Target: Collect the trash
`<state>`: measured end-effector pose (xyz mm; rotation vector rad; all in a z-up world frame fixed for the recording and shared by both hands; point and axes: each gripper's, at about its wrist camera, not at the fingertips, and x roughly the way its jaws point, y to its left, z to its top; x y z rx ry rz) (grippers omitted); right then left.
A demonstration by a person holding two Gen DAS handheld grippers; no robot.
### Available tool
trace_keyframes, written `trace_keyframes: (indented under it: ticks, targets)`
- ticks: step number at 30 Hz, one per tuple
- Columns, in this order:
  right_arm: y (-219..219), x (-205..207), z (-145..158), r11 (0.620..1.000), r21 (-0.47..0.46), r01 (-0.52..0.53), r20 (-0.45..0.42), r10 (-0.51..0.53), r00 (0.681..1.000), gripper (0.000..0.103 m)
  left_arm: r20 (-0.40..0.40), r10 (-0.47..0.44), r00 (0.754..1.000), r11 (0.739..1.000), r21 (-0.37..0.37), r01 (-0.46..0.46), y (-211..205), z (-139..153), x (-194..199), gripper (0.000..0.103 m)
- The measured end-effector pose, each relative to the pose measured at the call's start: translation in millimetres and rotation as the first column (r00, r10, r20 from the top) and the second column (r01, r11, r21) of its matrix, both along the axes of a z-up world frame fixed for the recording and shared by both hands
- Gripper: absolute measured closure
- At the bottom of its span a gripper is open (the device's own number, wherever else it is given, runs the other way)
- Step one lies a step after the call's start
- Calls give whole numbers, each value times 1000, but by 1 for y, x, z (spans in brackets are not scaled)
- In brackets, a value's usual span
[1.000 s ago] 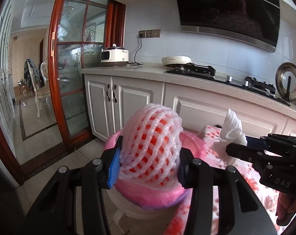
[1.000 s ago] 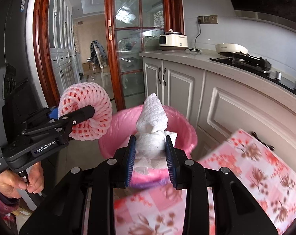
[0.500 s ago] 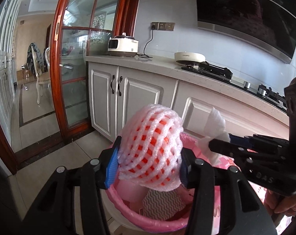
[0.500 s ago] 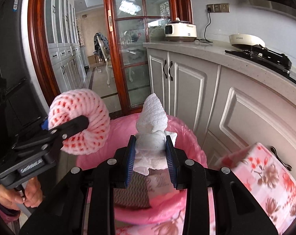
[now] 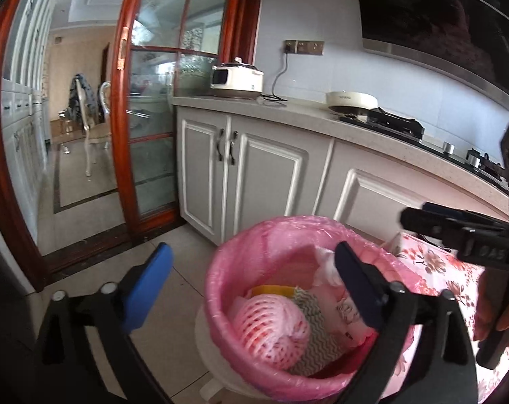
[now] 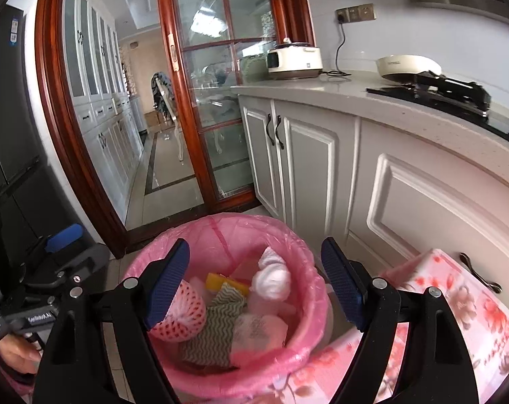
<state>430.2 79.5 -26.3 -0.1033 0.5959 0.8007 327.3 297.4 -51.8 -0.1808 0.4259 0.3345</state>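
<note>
A bin with a pink liner stands on the tiled floor below both grippers. Inside lie the pink foam fruit net, a crumpled white tissue, a zigzag-patterned cloth and a yellow scrap. My left gripper hangs over the bin, its jaws opening wide with nothing between them. My right gripper is also above the bin, jaws opening, holding nothing. Each gripper shows at the edge of the other's view.
White kitchen cabinets and a counter with a rice cooker and a stove run behind the bin. A floral pink tablecloth edges in at the right. A red-framed glass door stands left. A hand grips the left tool.
Both grippers opened. The foam net dropped from the left one and the tissue from the right one into the pink bin. Both grippers moved closer over the bin.
</note>
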Motion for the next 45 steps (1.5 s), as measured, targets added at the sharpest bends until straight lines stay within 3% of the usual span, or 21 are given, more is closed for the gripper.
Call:
trace_keyframes:
  ticks: [11,18,31,37,45]
  targets:
    - [-49,-98,57,996,28,84,112,-86,990,18,67,60,996,993,97,-66,-34,57,-70,5]
    - [-65,-151,51,994,-26,106,104,-103,989,18,92,64,994,987,140,-77,-69,82,-115,5]
    - [-96,-222,33,983,-42,181,79,-177,981,18,5,26,1000,991,130,-27,-114,64,-177,5]
    - [-109,-246,47,974,-34,222,100,-218,971,18,-17,-12,1000,1000,29,12,-116,64,-203,5]
    - [-122,-268,56,965,-32,260,113,-255,960,18,-5,-50,999,996,74,50,-131,71,-223,5]
